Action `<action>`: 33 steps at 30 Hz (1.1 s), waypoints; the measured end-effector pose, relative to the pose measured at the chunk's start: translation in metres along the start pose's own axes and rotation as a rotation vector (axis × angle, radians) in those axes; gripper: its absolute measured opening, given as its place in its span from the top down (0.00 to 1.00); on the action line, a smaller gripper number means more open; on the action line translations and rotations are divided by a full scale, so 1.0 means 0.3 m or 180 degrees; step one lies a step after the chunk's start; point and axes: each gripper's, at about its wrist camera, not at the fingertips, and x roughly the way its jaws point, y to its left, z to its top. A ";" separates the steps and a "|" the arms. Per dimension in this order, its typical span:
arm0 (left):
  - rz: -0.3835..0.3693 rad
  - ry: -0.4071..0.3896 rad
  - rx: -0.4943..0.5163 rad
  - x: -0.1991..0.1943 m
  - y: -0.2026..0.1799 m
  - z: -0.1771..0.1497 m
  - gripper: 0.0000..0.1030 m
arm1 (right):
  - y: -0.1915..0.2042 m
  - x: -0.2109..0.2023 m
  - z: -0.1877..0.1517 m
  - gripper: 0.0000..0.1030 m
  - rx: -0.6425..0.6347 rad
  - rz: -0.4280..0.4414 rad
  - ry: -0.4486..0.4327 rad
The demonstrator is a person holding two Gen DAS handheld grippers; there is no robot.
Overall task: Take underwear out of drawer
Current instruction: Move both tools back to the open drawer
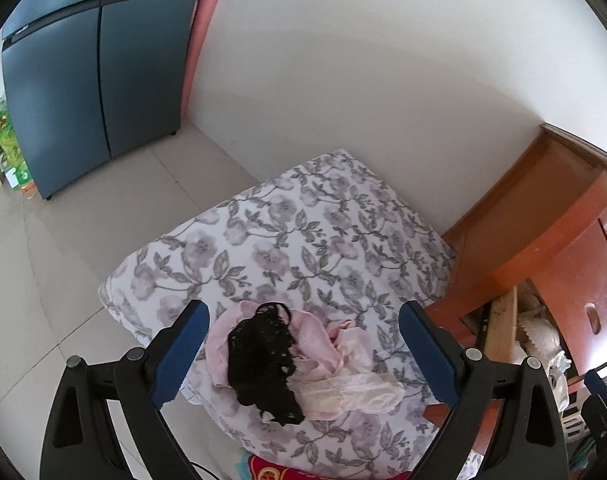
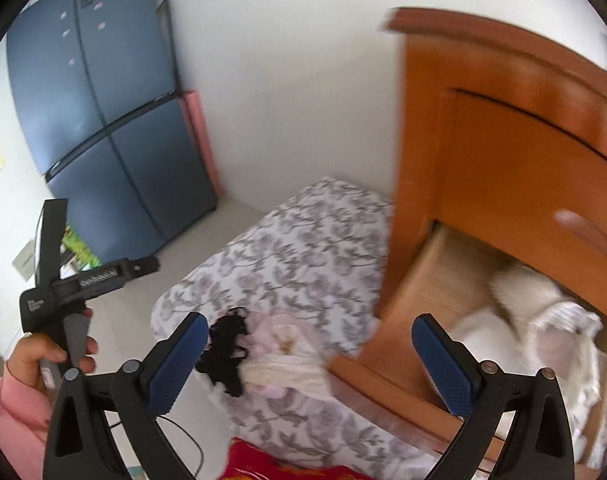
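my left tongs (image 1: 303, 354) apart, empty | right tongs (image 2: 309, 364) apart, empty | underwear (image 1: 263, 360) on bed (image 1: 303, 240) | drawer (image 2: 503, 320) contents blurred

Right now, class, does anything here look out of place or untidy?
Yes. A loose heap of underwear, black lace over pale pink pieces, lies crumpled on the floral mattress, not folded. The wooden drawer stands open with white garments bunched inside.

White wall (image 1: 363, 60), pale tiles (image 1: 63, 260) (dark fridge (image 1: 83, 80))
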 end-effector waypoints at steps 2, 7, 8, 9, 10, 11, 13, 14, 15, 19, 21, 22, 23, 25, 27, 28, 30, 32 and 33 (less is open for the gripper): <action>-0.0047 -0.0028 0.0054 -0.015 -0.037 -0.006 0.07 | -0.072 -0.044 -0.019 0.00 0.0118 -0.0127 -0.0053; -0.0221 -0.0125 0.0229 -0.054 -0.142 -0.026 0.07 | -0.238 -0.139 -0.089 0.00 0.0437 -0.0369 -0.0148; -0.0245 -0.0167 0.0287 -0.062 -0.166 -0.033 0.07 | -0.265 -0.152 -0.102 0.00 0.0489 -0.0414 -0.0150; -0.0259 -0.0205 0.0339 -0.070 -0.189 -0.040 0.07 | -0.310 -0.171 -0.124 0.00 0.0580 -0.0494 -0.0152; -0.0264 -0.0230 0.0378 -0.077 -0.209 -0.046 0.07 | -0.338 -0.184 -0.138 0.00 0.0639 -0.0545 -0.0153; -0.0280 -0.0253 0.0414 -0.084 -0.227 -0.051 0.07 | -0.375 -0.203 -0.155 0.00 0.0713 -0.0596 -0.0158; -0.0339 -0.0284 0.0472 -0.093 -0.264 -0.061 0.07 | -0.431 -0.237 -0.181 0.00 0.0822 -0.0672 -0.0190; -0.0362 -0.0302 0.0504 -0.097 -0.286 -0.067 0.07 | -0.465 -0.259 -0.197 0.00 0.0888 -0.0719 -0.0200; -0.0373 -0.0316 0.0543 -0.100 -0.308 -0.072 0.07 | -0.488 -0.270 -0.209 0.00 0.0942 -0.0756 -0.0208; -0.0440 -0.0323 0.0690 -0.109 -0.389 -0.095 0.03 | -0.576 -0.324 -0.263 0.00 0.1122 -0.0862 -0.0249; -0.0507 -0.0320 0.0779 -0.114 -0.436 -0.110 0.00 | -0.622 -0.344 -0.289 0.00 0.1205 -0.0915 -0.0260; -0.0521 -0.0321 0.0810 -0.115 -0.454 -0.117 0.00 | -0.639 -0.351 -0.298 0.00 0.1237 -0.0936 -0.0260; -0.0550 -0.0315 0.0858 -0.116 -0.480 -0.126 0.00 | -0.660 -0.359 -0.310 0.00 0.1274 -0.0959 -0.0260; -0.0603 -0.0300 0.0935 -0.114 -0.519 -0.143 0.00 | -0.690 -0.373 -0.330 0.00 0.1319 -0.0982 -0.0260; -0.0653 -0.0287 0.1011 -0.116 -0.560 -0.160 0.00 | -0.718 -0.378 -0.348 0.00 0.1359 -0.0993 -0.0252; -0.0681 -0.0280 0.1058 -0.115 -0.585 -0.170 0.00 | -0.728 -0.380 -0.355 0.00 0.1374 -0.0996 -0.0248; -0.0733 -0.0266 0.1151 -0.114 -0.630 -0.189 0.00 | -0.744 -0.384 -0.367 0.00 0.1405 -0.1000 -0.0242; -0.0799 -0.0262 0.1250 -0.114 -0.677 -0.207 0.00 | -0.763 -0.382 -0.377 0.00 0.1428 -0.0995 -0.0241; -0.0827 -0.0256 0.1297 -0.113 -0.696 -0.215 0.00 | -0.769 -0.381 -0.380 0.00 0.1437 -0.0997 -0.0238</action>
